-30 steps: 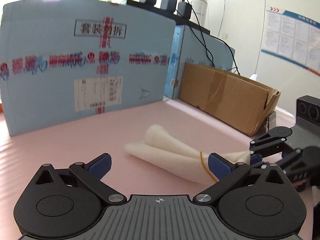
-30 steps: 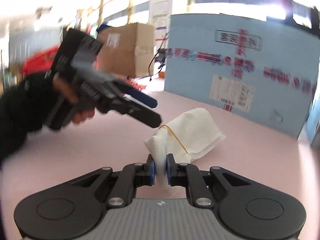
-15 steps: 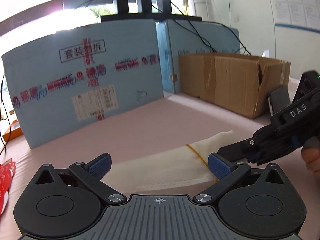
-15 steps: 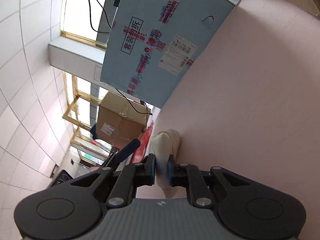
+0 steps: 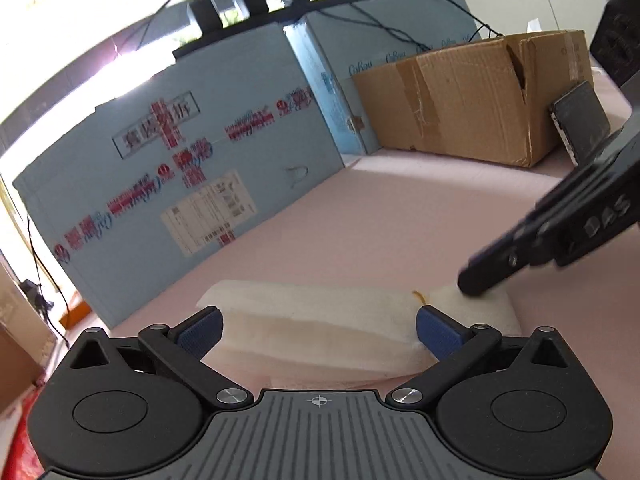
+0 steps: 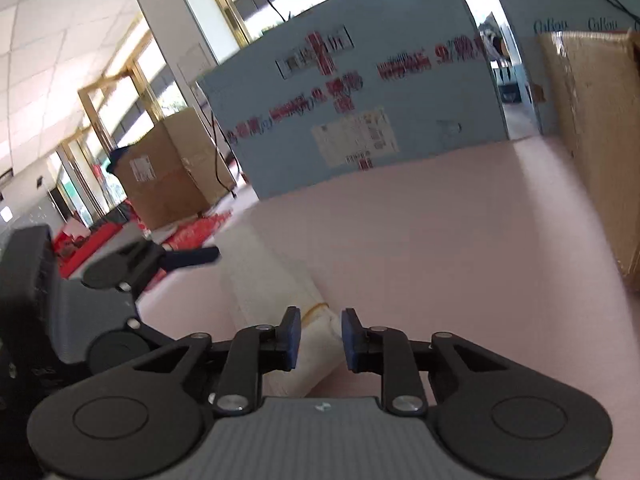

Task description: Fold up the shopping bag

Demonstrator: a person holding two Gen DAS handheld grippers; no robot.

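While the pink table (image 5: 400,200) takes up most of both views, with the blue printed board (image 5: 180,168) standing along its far edge and a brown cardboard box (image 5: 460,100) beside that, the white shopping bag (image 5: 320,320) lies flat on the pink surface close in front of the two grippers, already gathered into a long, narrow bundle. It looks like thin, soft, non-woven fabric: light, limp, likely to sag wherever it is not supported and to spring loosely out of a fold unless pressed down. A thin yellow band (image 6: 316,308) circles it near one end, and that banded neck, being the firmest and most compact part, seems the best place to pinch; the wide free end would probably slip or bunch. The left gripper (image 5: 318,330) hovers over the bundle's middle with its jaws spread wide, holding nothing. The right gripper (image 6: 320,338) straddles the banded end with its jaws apart and a visible gap on each side of the fabric, so it is not pinching; in the left wrist view its fingertip (image 5: 480,280) seems to rest on the bag's end.
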